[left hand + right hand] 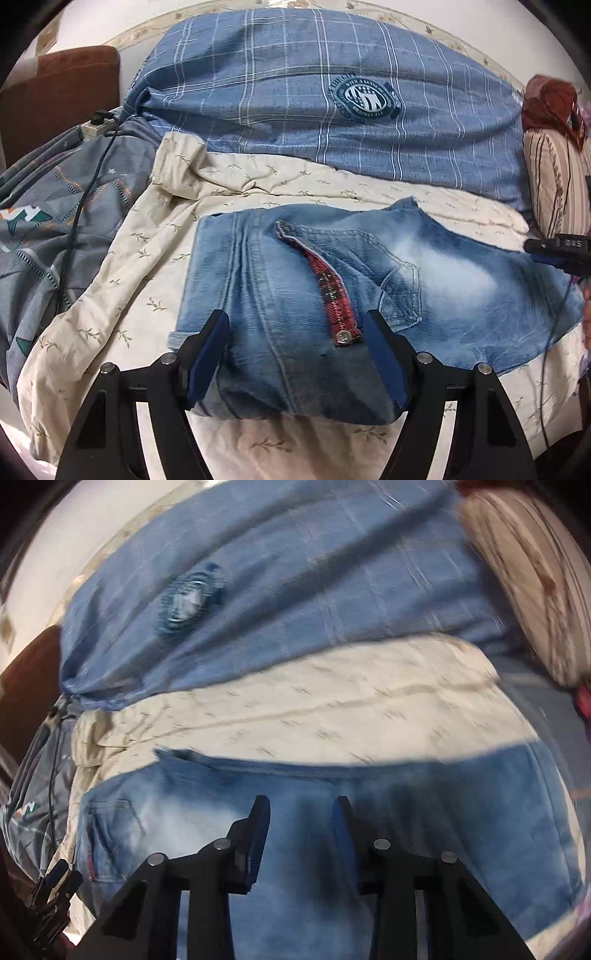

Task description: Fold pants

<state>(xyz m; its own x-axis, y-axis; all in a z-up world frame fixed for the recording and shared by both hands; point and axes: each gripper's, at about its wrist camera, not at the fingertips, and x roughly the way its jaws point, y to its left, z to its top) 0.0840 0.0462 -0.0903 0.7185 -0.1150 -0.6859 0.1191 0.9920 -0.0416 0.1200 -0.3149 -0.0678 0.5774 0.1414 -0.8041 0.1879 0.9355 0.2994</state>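
Faded blue jeans (280, 280) lie folded on the cream bed sheet (122, 266), with a red-lined fly strip (334, 295) showing on top. My left gripper (297, 332) is open, its blue-padded fingers straddling the near edge of the jeans. The right gripper's tip shows at the right edge of the left wrist view (561, 247). In the blurred right wrist view the jeans (443, 812) fill the lower part, and my right gripper (301, 812) is open just above the denim, holding nothing.
A blue checked pillow (314, 96) with a round badge lies behind the jeans. A grey patterned quilt (48, 221) with a black cable and power strip (98, 123) is at the left. A striped cushion (554, 177) stands at the right.
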